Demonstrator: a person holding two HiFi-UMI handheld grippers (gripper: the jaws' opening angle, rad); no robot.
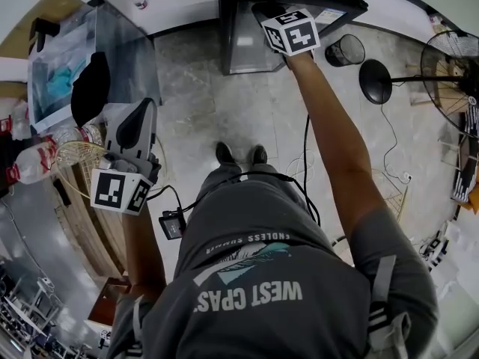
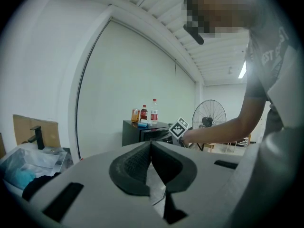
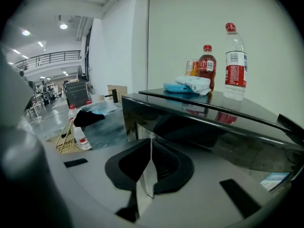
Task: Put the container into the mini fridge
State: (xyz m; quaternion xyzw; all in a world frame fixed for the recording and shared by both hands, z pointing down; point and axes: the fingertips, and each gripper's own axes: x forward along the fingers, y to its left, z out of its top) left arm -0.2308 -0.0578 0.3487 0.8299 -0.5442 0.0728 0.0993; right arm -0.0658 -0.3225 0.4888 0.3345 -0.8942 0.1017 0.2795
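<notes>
Nearest, the person's shirt [image 1: 284, 275] fills the foreground. Judged step: opening the mini fridge [image 3: 213, 127]. I would hook the door's free edge squarely and swing it wide before fetching the blue container [image 3: 173, 87], which lies on the fridge top beside bottles [image 3: 207, 68]. Tongs: right gripper [image 3: 151, 140] closed, empty, near the door front; left gripper [image 2: 151, 143] closed, empty, well apart.

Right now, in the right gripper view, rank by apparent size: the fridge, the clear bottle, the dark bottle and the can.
fridge
clear bottle
dark bottle
can, partly hidden, so less sure
</notes>
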